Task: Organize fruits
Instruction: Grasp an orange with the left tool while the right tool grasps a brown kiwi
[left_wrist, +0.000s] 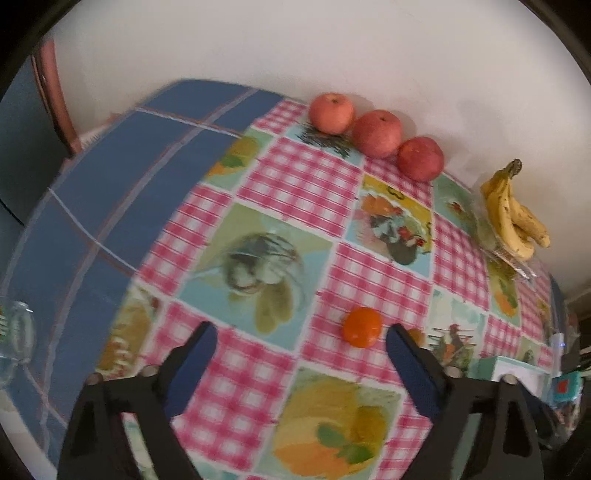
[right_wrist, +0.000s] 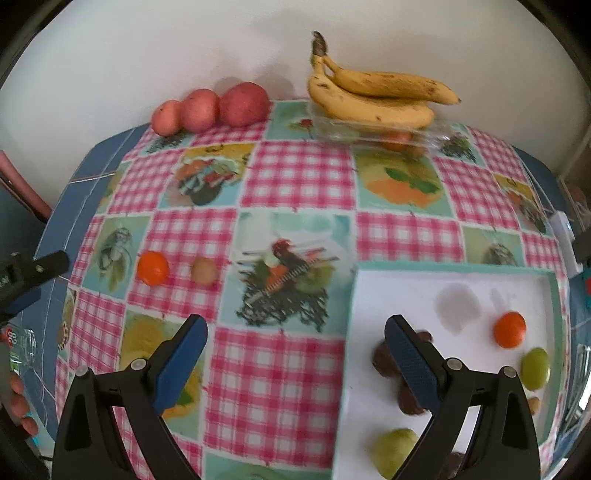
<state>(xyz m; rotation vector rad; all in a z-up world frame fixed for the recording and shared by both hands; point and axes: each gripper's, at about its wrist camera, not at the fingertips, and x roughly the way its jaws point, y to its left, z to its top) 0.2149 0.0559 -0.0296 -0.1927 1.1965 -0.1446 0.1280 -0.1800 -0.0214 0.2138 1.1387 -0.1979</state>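
Risk sits mostly with the small round fruit, from what I see through both wrist cameras. Going left to right: my left hand-held gripper (left_wrist: 301, 338) is spread wide and carries nothing, hovering over the counter (left_wrist: 295, 177) with the orange tomato-like fruit (left_wrist: 361, 327) just inside its right finger. If I close from here off-centre, that finger could nudge the fruit and send it rolling on the slick patterned cloth, maybe toward the blue border and the edge. Just beside it lies a small tan fruit (right_wrist: 204, 271), which could get bumped as well.

Along the back wall, three apples (left_wrist: 376, 133) touch in a row, and the bananas (right_wrist: 373, 98) rest on a clear container (right_wrist: 439, 136); a careless reach there might tip the bunch off.

My right hand-held gripper (right_wrist: 295, 341) is also released and empty, its right finger above the white tray (right_wrist: 388, 288), which already holds an orange fruit (right_wrist: 509, 329), green ones (right_wrist: 535, 368) and dark brown pieces (right_wrist: 384, 360). Lowering blindly there could squash or scatter them, since the finger hides part of the tray.
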